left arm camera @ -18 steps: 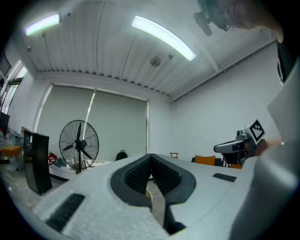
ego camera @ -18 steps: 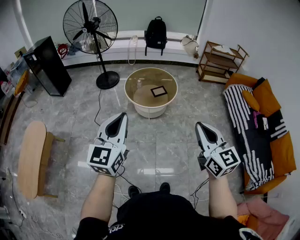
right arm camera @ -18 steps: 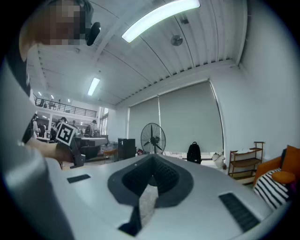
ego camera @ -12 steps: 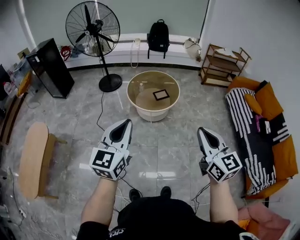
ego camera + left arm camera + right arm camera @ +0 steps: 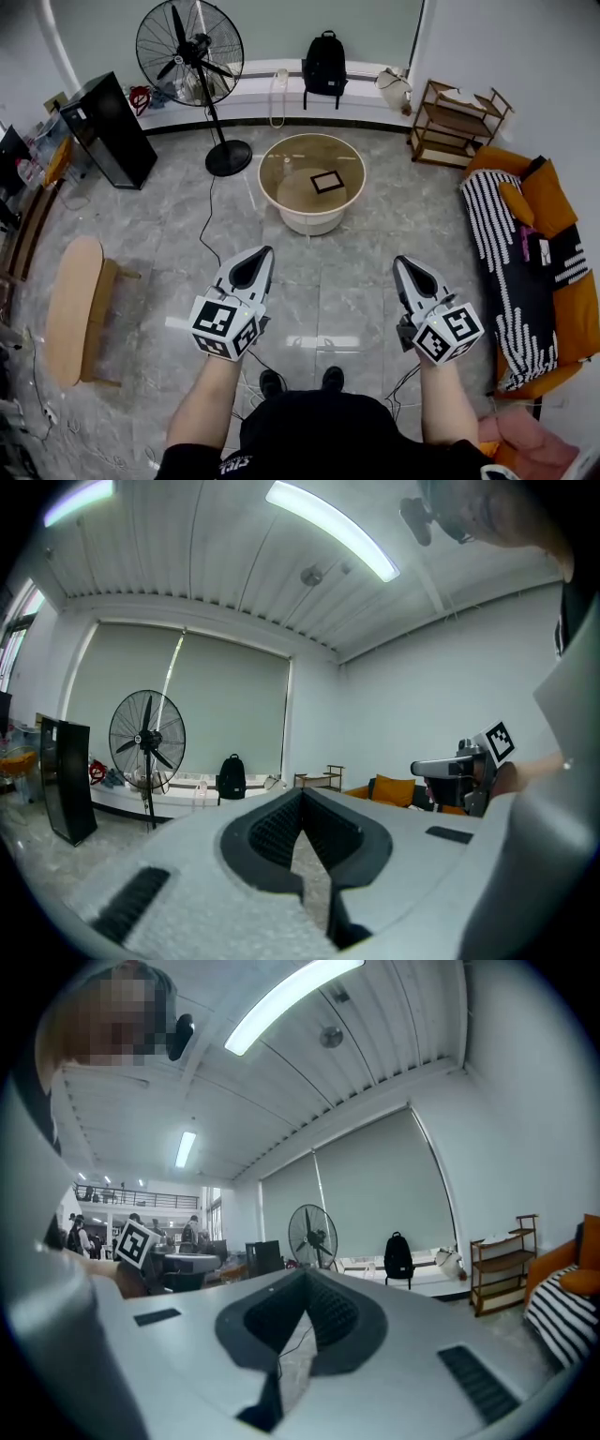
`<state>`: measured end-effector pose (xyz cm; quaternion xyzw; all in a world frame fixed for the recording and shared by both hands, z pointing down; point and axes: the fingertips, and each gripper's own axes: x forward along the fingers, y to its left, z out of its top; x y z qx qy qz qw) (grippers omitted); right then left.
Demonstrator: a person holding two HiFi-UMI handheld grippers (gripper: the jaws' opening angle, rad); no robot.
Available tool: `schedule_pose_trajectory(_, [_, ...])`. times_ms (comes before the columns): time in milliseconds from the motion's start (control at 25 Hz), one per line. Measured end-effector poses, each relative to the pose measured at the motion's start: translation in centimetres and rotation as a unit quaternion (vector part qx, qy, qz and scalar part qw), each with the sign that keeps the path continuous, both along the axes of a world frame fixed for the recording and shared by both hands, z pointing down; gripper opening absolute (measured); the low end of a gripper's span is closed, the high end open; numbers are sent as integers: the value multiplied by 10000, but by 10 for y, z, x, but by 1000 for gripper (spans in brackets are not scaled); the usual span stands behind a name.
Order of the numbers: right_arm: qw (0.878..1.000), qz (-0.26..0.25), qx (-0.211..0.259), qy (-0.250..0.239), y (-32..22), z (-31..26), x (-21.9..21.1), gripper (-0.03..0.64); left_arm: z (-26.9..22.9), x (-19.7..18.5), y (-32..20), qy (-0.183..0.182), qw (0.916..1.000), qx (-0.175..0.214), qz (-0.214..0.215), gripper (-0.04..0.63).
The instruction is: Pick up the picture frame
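Observation:
A small black picture frame (image 5: pixel 328 182) lies flat on the round glass-topped coffee table (image 5: pixel 312 155), far ahead in the head view. My left gripper (image 5: pixel 265 251) is held level over the floor, well short of the table, its jaws shut with nothing between them. My right gripper (image 5: pixel 400 262) hangs level to the right at about the same distance, also shut and empty. In the left gripper view the left gripper (image 5: pixel 302 794) shows closed tips; the right gripper view shows the right gripper (image 5: pixel 305 1277) closed too. The frame is hidden in both gripper views.
A standing fan (image 5: pixel 197 56) is beyond the table on the left, with a black cabinet (image 5: pixel 108 129) further left. A black backpack (image 5: pixel 324 60) leans at the back wall. A wooden shelf (image 5: pixel 459 122) and an orange sofa (image 5: pixel 539 253) line the right; a wooden bench (image 5: pixel 73 309) stands left. A cable (image 5: pixel 208 234) trails across the floor.
Both grippers have edged forward across the floor and the left one has shifted right. The table and frame have come slightly closer and lower in view. Jaws stayed shut.

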<state>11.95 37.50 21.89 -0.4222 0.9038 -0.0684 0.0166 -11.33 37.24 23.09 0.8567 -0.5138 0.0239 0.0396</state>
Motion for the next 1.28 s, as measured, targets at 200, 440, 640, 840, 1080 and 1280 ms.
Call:
schedule_pose_trajectory(200, [9999, -5, -1, -115, 1, 1, 34, 3, -1, 29, 1, 61, 9999, 20, -92, 8])
schedule_pose_trajectory(440, [9998, 56, 68, -200, 4, -1, 75, 4, -6, 66, 5, -36, 9999, 55, -105, 8])
schedule_pose_trajectory(640, [9996, 105, 96, -225, 5, -5, 95, 5, -14, 86, 0, -86, 9999, 103, -60, 8])
schedule_pose_trajectory(840, [9997, 97, 97, -204, 1, -8, 100, 5, -13, 89, -9, -81, 9999, 81, -101, 8])
schedule_pose_trajectory(1080, [9999, 70, 11, -74, -13, -4, 96, 5, -3, 82, -26, 110, 9998, 6, -140, 8])
schedule_pose_trajectory(1280, [9999, 72, -94, 113, -37, 6, 95, 5, 5, 83, -56, 180, 9998, 1, -54, 8])
